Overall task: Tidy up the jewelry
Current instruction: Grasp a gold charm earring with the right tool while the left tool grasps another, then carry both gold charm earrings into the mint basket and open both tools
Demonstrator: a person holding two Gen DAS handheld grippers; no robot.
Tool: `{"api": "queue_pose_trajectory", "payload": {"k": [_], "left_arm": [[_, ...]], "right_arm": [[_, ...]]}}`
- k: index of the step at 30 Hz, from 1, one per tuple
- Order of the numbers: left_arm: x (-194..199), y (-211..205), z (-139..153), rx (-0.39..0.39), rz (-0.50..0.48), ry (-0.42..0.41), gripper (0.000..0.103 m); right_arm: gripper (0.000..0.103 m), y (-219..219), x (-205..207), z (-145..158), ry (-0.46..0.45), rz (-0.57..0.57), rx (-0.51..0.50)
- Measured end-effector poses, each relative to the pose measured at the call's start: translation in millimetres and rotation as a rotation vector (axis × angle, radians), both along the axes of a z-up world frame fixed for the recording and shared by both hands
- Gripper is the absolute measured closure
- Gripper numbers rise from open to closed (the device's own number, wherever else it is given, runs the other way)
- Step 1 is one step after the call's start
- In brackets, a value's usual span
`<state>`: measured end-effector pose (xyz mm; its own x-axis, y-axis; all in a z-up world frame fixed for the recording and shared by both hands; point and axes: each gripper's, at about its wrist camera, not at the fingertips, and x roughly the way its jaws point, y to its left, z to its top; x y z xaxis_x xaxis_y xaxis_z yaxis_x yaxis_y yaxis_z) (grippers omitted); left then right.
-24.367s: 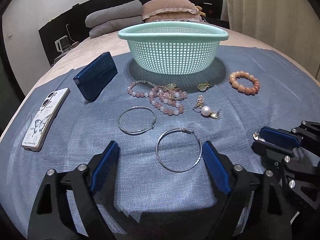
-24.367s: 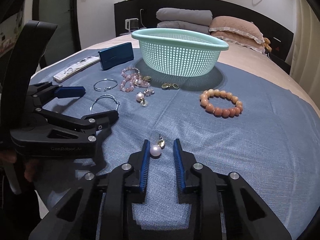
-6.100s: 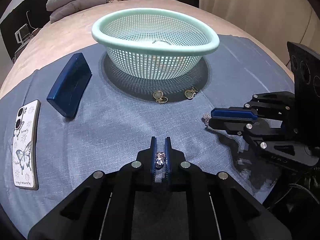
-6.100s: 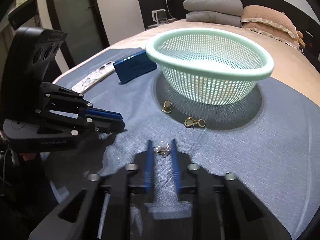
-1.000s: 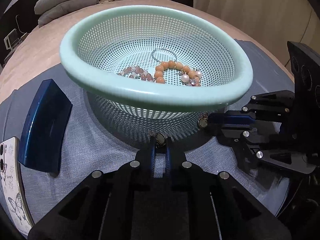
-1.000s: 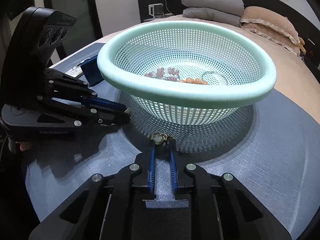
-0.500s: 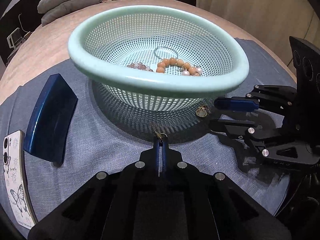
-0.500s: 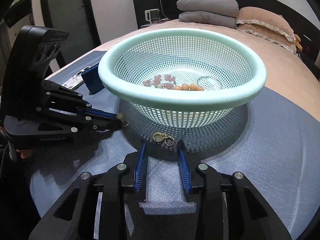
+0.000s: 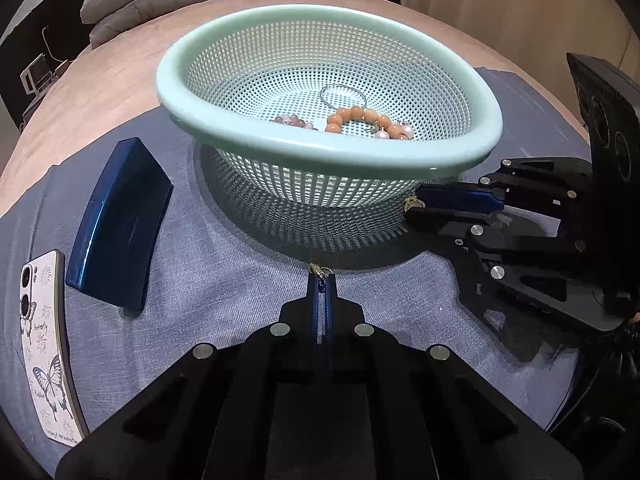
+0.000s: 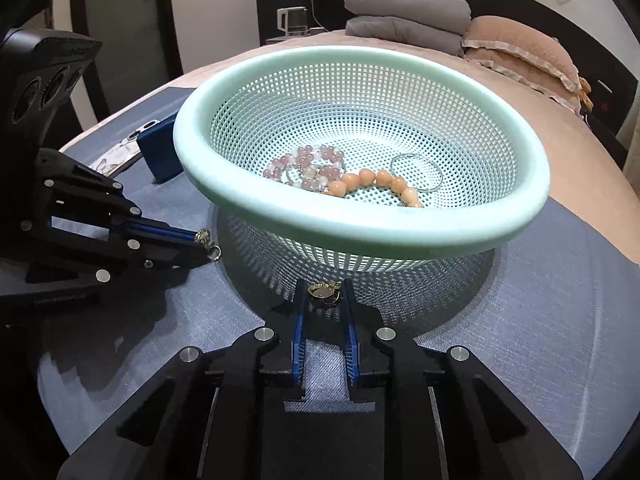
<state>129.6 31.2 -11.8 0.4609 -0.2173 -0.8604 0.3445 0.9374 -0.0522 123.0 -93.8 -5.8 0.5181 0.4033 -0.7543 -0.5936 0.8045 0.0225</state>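
Note:
A mint green mesh basket stands on the blue cloth and holds a pink bead bracelet, an orange bead bracelet, a silver hoop and pearl pieces. My left gripper is shut on a gold earring, held just above the cloth beside the basket. My right gripper has its jaws narrowly apart around a second gold earring at the basket's base; whether they grip it is unclear.
A dark blue case lies left of the basket. A white phone with a butterfly print lies at the cloth's left edge. Folded grey blankets and a pink pillow are at the bed's far end.
My left gripper has lifted slightly with its gold earring. My right gripper moved forward and narrowed its jaws around the other gold earring by the basket.

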Motion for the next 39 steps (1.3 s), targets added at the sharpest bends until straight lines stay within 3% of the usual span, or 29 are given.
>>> {"api": "queue_pose_trajectory", "payload": {"k": [10,17,25,31,39], "left_arm": [[-19.4,-5.8,20.8,0.027,-0.028,-0.030,0.100],[-25.2,2.9,58.2,0.061,-0.015,-0.095,0.100],[-11.3,9.4,115.3,0.122,-0.018,-0.213,0.100],[11.8,-3.0,129.5,0.123,-0.044,-0.220,0.099],[43.7,-17.3,111.0,0.081,-0.060,-0.177,0.099]], "right_arm": [[0.089,-52.0,-8.4,23.3,0.011,-0.139,0.060],[0.089,-80.7,-2.3,72.8,-0.113,-0.196,0.101],[0.089,-65.1,7.7,125.9,-0.238,-0.118,0.140],[0.089,-40.7,19.8,125.4,-0.234,-0.042,0.132],[0.089,-26.0,40.8,108.0,-0.187,-0.010,0.133]]}}
